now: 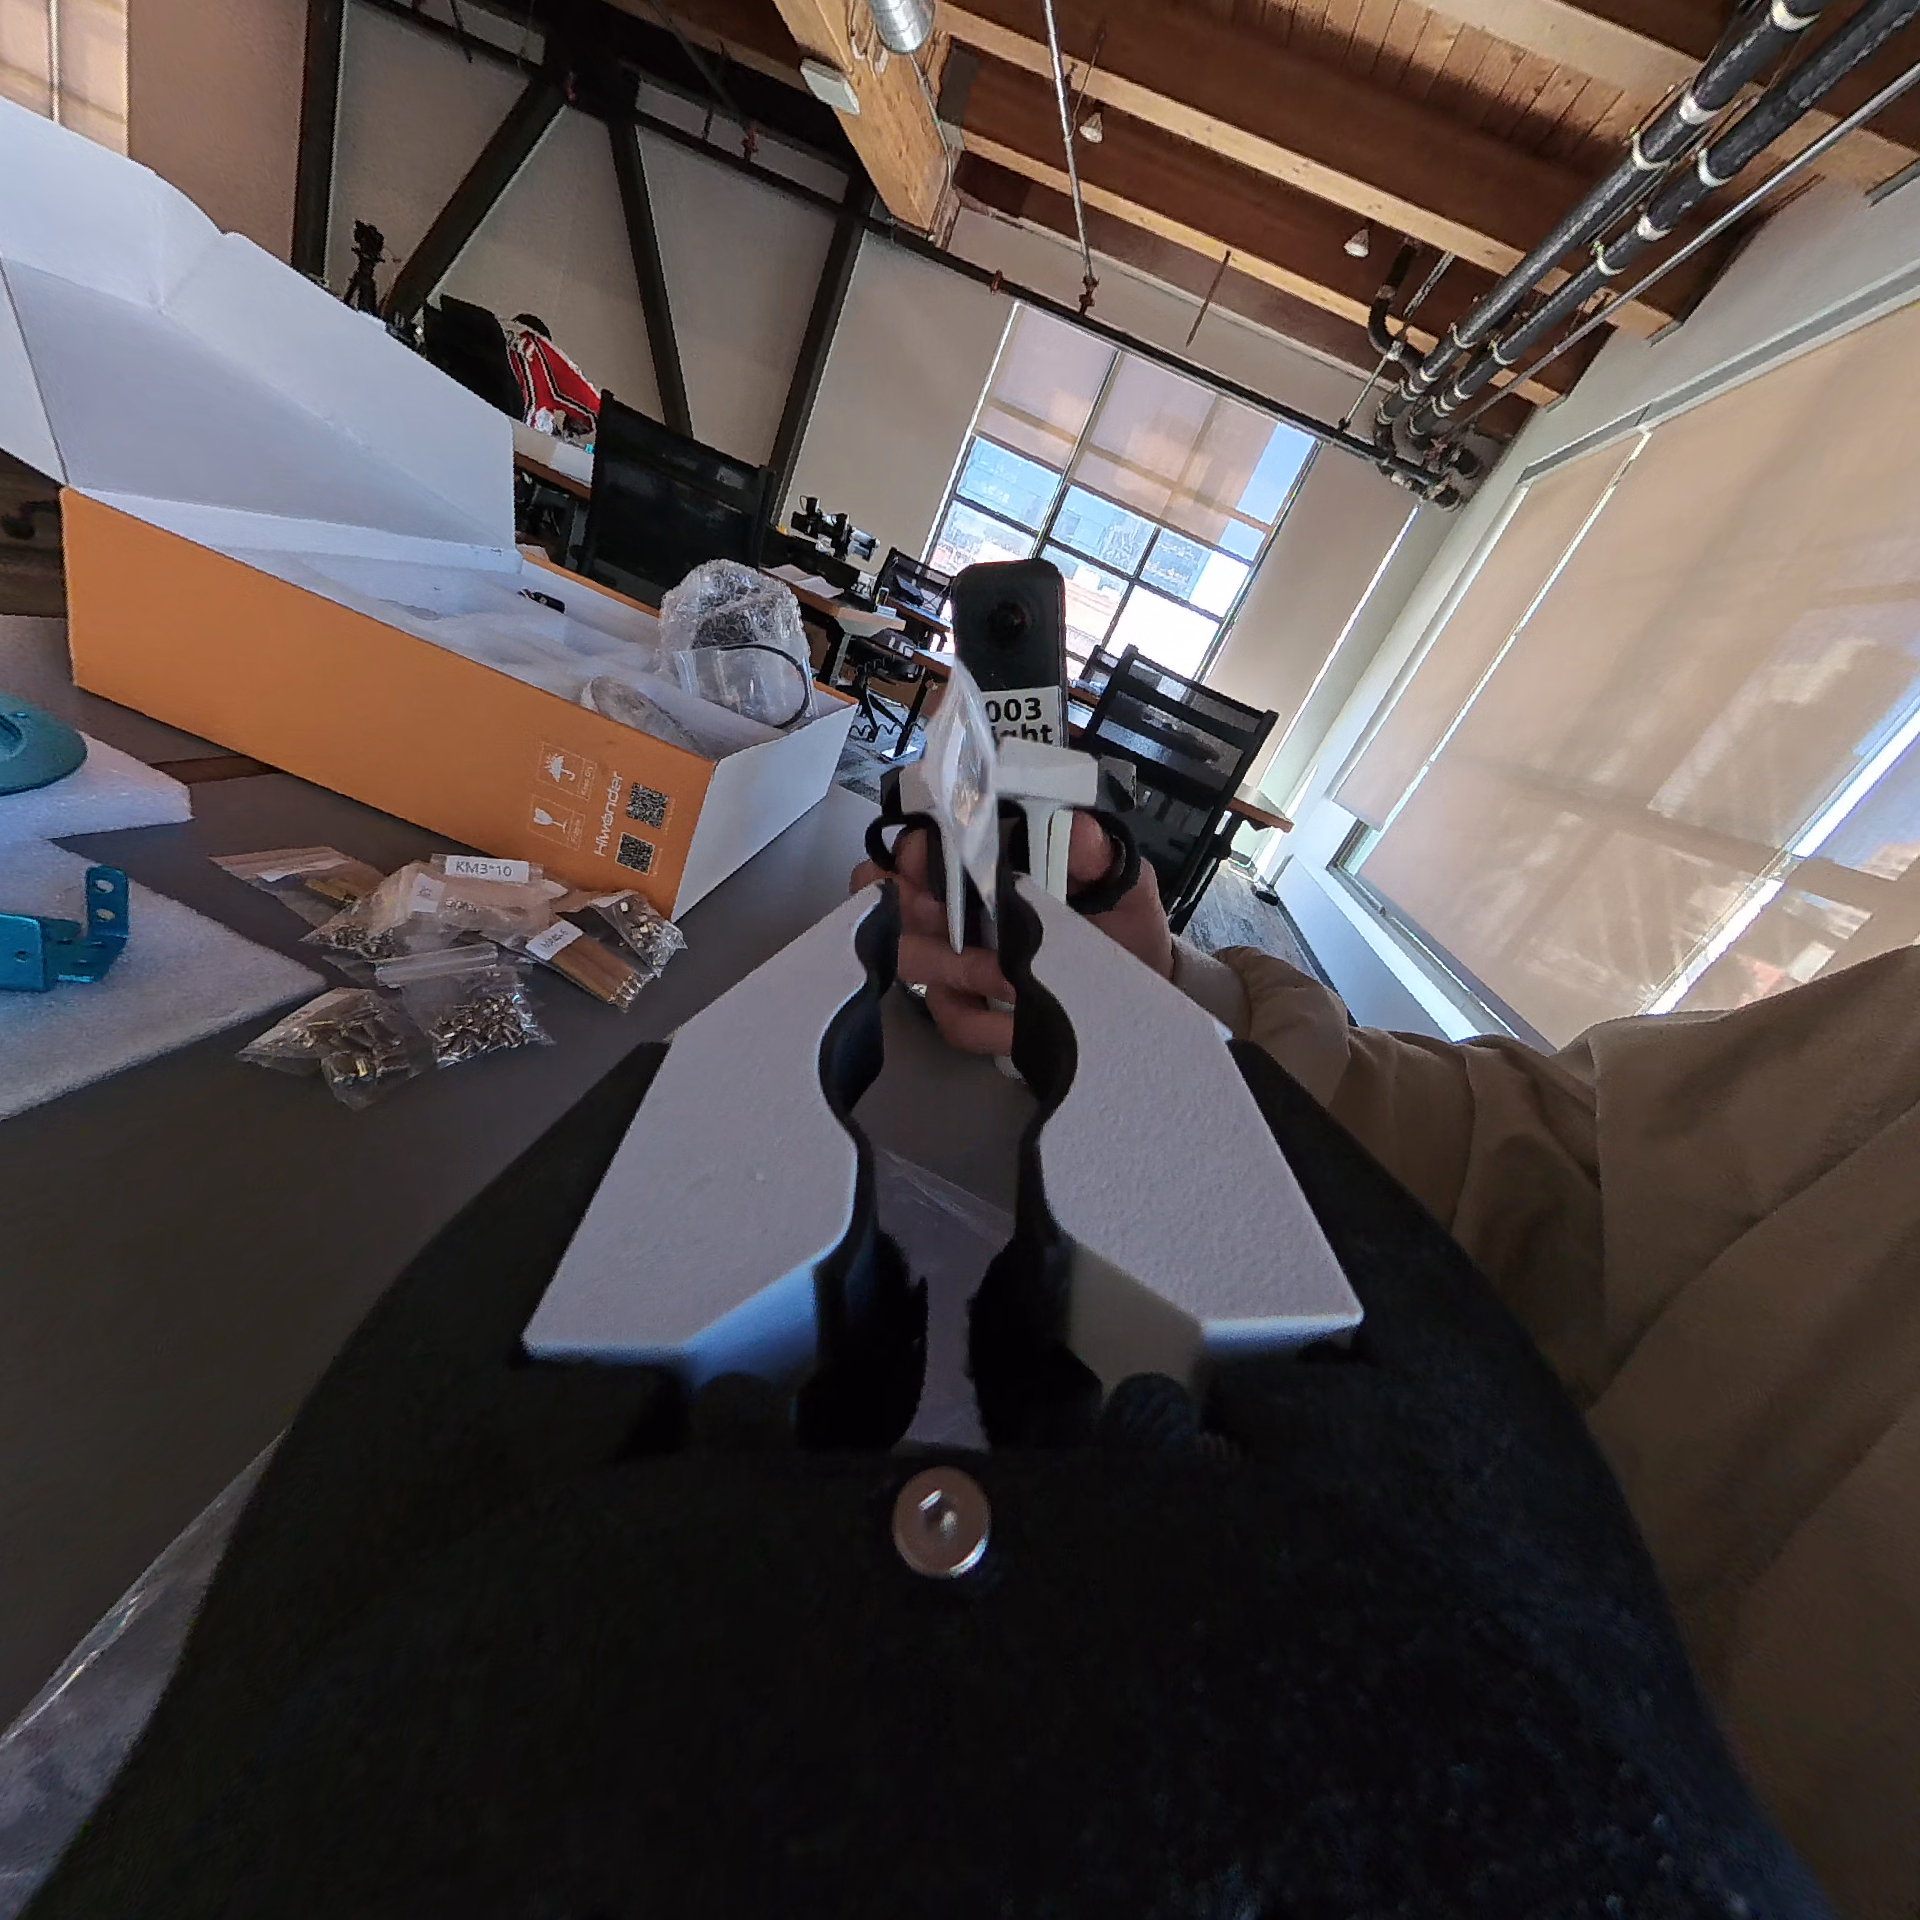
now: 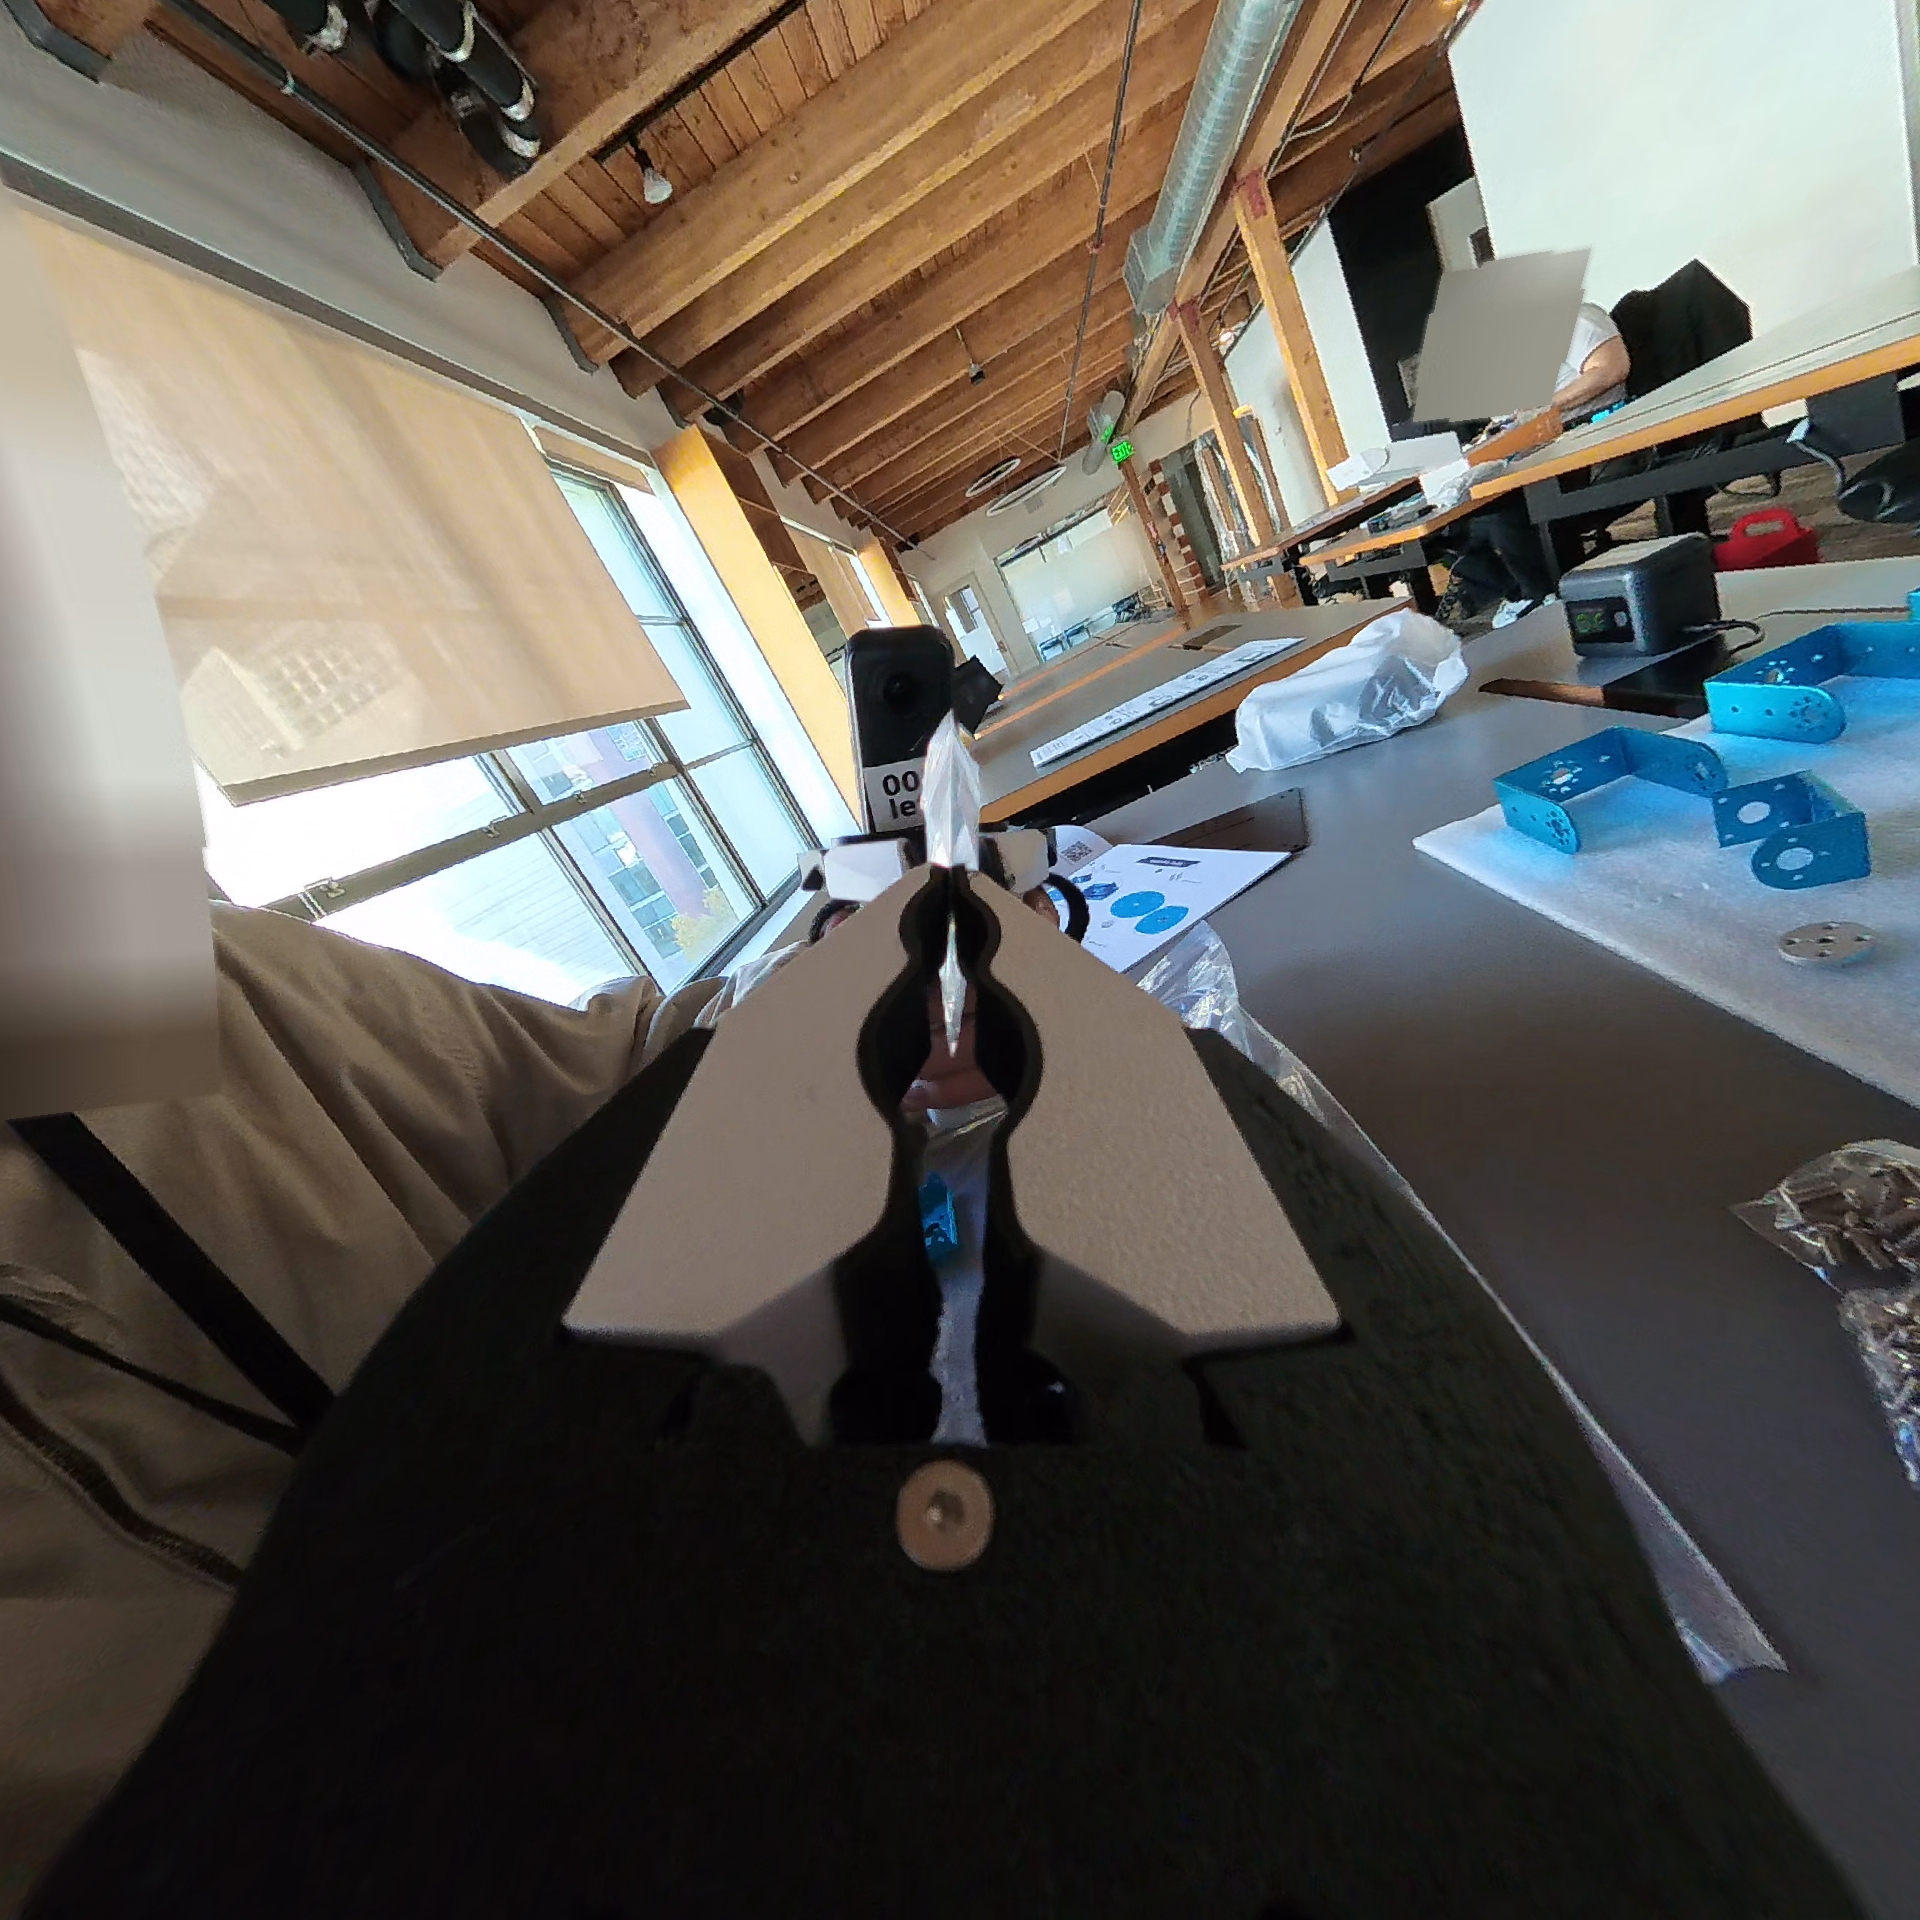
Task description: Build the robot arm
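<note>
**Inspector:** State of the right gripper [image 2: 951, 883]?

**Assistant:** Its fingers are pressed together at the tips, clamped on a small clear plastic bag [image 2: 951, 810]. The right wrist view shows the bag edge-on. It stands up past the tips and a strip of it runs back between the fingers.

**Inspector:** And the left gripper [image 1: 951, 904]?

**Assistant:** Fingers apart, with a plain gap between them and nothing gripped. It faces the right gripper tip to tip, very near. The bag's lower corner hangs about the mouth of that gap. Whether it touches either finger, I cannot tell.

**Inspector:** Where is the bag in relation to the table [image 1: 260, 1195]?

**Assistant:** Held up in the air, well clear of it.

**Inspector:** Surroundings?

**Assistant:** To the left gripper's left are an open orange box [image 1: 364, 707] and a cluster of small screw bags [image 1: 447, 966]. To the right gripper's right, blue metal brackets [image 2: 1610, 790] lie on a white foam sheet [image 2: 1662, 914]. A printed leaflet [image 2: 1174, 894] lies beyond the tips. A tan sleeve [image 1: 1558, 1143] shows in the left wrist view.
</note>
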Tool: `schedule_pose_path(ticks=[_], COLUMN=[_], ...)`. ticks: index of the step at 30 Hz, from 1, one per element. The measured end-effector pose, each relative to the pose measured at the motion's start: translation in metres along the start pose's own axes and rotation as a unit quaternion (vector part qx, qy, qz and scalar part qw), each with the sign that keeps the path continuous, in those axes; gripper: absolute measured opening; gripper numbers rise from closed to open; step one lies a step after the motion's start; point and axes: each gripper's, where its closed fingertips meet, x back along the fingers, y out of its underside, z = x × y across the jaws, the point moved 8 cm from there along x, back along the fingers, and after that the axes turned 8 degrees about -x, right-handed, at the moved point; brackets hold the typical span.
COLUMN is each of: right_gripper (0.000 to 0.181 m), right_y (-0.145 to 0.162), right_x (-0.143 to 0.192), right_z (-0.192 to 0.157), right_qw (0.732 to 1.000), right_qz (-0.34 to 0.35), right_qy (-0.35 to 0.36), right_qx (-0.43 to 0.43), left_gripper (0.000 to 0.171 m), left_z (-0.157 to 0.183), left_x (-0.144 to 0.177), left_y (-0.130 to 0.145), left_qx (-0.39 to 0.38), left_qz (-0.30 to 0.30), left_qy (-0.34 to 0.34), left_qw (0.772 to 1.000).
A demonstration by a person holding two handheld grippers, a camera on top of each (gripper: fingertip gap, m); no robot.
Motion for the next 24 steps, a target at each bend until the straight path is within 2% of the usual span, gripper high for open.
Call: schedule_pose_path(ticks=[5, 11, 12, 14, 18, 21, 22, 24], right_gripper=[0.000, 0.000, 0.004, 0.024, 0.027, 0.026, 0.023, 0.019], right_y=[0.007, 0.013, 0.014, 0.012, 0.007, 0.023, 0.029, 0.043], right_x=[-0.007, -0.012, -0.012, -0.010, 0.006, 0.012, 0.013, 0.011], right_z=[0.001, 0.004, 0.006, 0.005, 0.000, 0.002, 0.006, 0.013], right_qw=[1.000, 0.999, 0.998, 0.993, 0.953, 0.904, 0.883, 0.863], right_qz=[-0.012, -0.035, -0.050, -0.086, -0.189, -0.311, -0.343, -0.382], right_qy=[-0.005, 0.012, 0.027, 0.069, 0.177, 0.221, 0.243, 0.257], right_qx=[-0.005, 0.002, 0.008, 0.041, 0.158, 0.195, 0.208, 0.209], left_gripper=[0.000, 0.000, 0.000, 0.000, 0.000, 0.000, 0.000, 0.000], left_z=[0.001, 0.000, 0.000, -0.001, -0.006, -0.009, -0.009, -0.008], left_x=[0.001, 0.004, 0.005, 0.006, 0.014, 0.021, 0.025, 0.031], left_y=[0.000, -0.002, -0.002, 0.000, 0.007, 0.011, 0.011, 0.009], left_qx=[-0.001, -0.023, -0.032, -0.060, -0.145, -0.182, -0.190, -0.193], left_qz=[-0.001, -0.027, -0.037, -0.081, -0.195, -0.279, -0.293, -0.311], left_qy=[0.003, 0.000, 0.001, -0.001, -0.032, -0.037, -0.037, -0.026], left_qw=[1.000, 0.999, 0.999, 0.995, 0.969, 0.942, 0.936, 0.930])
